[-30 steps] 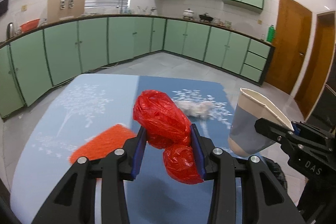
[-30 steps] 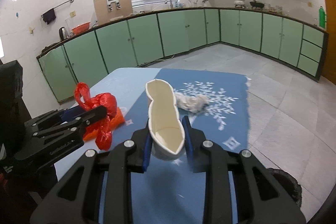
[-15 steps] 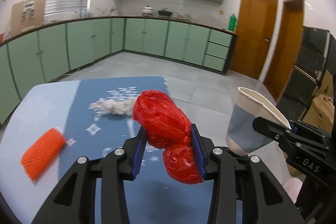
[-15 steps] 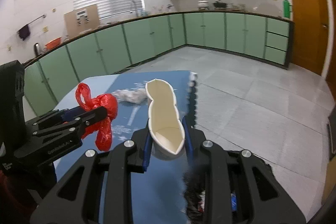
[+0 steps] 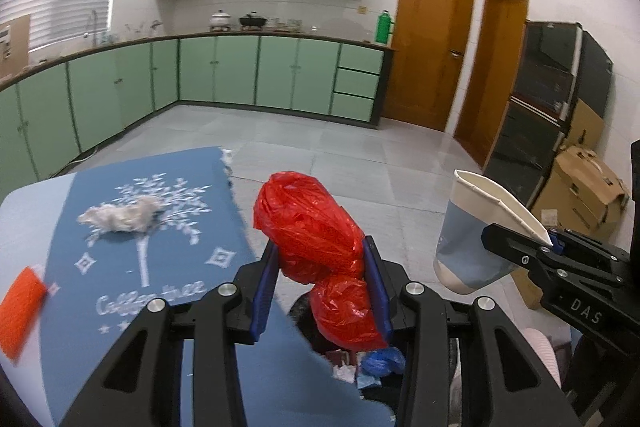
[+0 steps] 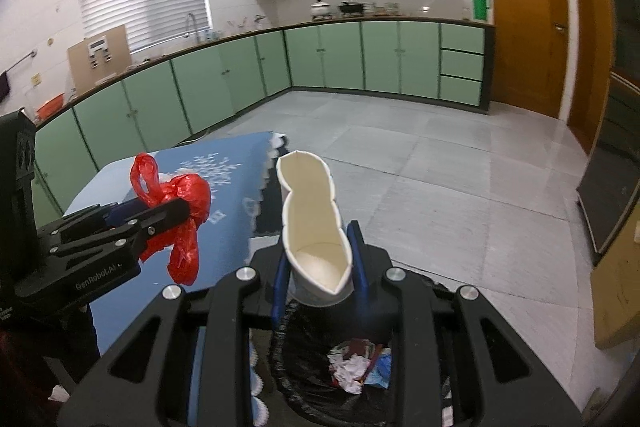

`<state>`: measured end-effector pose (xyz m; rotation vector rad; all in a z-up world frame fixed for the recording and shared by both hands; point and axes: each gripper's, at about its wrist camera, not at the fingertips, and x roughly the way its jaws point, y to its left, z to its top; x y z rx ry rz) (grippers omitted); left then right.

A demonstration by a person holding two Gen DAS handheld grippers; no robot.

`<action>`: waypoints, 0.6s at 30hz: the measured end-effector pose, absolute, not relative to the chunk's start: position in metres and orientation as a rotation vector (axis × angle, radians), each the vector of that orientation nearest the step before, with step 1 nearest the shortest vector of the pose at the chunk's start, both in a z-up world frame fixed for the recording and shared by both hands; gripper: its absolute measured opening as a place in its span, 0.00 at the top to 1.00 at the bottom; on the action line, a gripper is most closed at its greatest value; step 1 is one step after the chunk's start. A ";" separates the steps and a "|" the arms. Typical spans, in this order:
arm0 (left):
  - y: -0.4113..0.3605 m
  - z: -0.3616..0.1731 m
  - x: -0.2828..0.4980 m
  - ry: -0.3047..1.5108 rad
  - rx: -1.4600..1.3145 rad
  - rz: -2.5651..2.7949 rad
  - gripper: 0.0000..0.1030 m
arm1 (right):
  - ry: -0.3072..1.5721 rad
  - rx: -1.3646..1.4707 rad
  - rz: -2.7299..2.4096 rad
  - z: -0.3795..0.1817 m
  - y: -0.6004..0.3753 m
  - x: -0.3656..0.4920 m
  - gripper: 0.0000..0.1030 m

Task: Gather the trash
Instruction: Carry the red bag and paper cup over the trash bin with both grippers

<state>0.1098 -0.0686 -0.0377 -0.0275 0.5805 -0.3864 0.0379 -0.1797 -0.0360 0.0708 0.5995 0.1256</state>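
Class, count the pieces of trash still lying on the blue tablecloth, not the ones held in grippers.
2. A crumpled white wad lies on the tree print of the tablecloth, and an orange piece lies near its left edge. The grippers may hide more.

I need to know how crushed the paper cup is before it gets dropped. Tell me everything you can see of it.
The paper cup is white inside, pale blue-grey outside with a white band at the rim. The right hand-held gripper is shut on its lower body, pinching it so the rim is squashed into a long, waisted opening. It tilts away from the camera, looks empty, and hangs above the black-lined trash bin. Only the pads touch it.
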 end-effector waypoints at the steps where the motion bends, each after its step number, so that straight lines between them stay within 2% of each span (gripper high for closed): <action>1: -0.074 -0.038 0.110 0.582 -0.025 -0.400 0.60 | 0.600 0.073 0.115 -0.037 -0.184 0.037 0.75; 18: -0.139 -0.065 0.126 0.631 0.028 -0.508 0.60 | 0.649 0.120 -0.012 -0.071 -0.241 0.031 0.74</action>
